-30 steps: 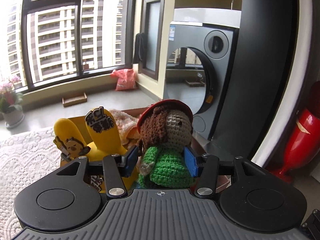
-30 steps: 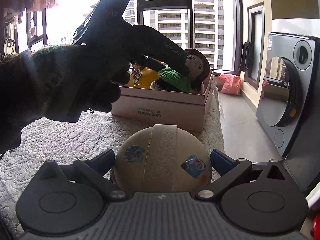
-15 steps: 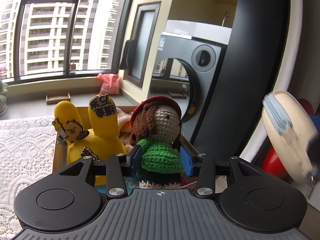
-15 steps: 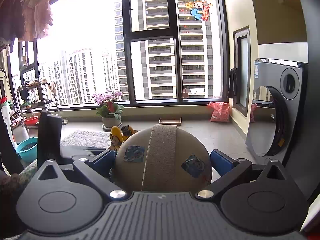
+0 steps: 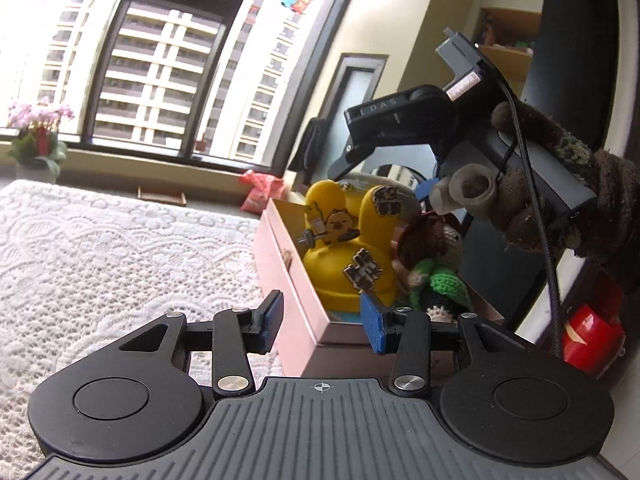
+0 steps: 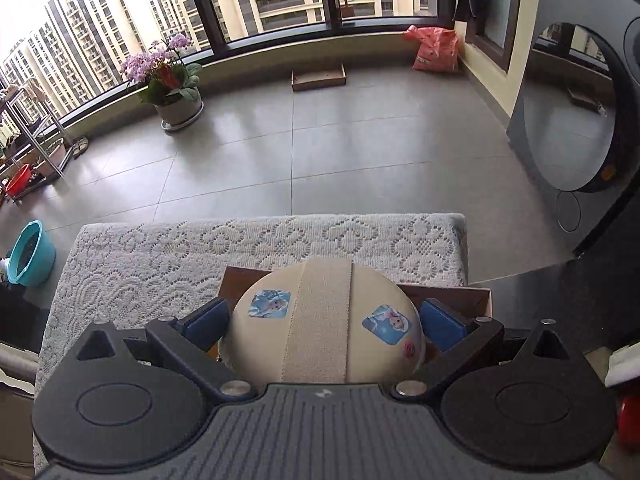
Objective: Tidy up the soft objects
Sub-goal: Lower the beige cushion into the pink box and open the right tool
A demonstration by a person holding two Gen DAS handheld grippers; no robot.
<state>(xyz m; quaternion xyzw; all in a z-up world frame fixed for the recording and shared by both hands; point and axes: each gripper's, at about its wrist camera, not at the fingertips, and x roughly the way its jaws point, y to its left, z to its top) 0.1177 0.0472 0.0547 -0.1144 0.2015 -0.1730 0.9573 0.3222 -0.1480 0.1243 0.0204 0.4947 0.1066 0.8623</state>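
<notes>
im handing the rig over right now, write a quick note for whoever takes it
Left gripper: open, empty, just outside the near corner of the pink box.
Right gripper: shut on the cream ball, held above the box.
Done: the yellow plush and the crochet doll are already in the box.
Left: lower the ball into the box and release it. Whether other soft items wait elsewhere is out of view.

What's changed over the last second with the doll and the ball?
The left gripper has let go of the crochet doll, which now sits in the pink box beside the yellow plush, and has pulled back with its jaws open. The right gripper has carried the cream ball up from the lace cloth to above the box. Its grip on the ball is unchanged.
</notes>
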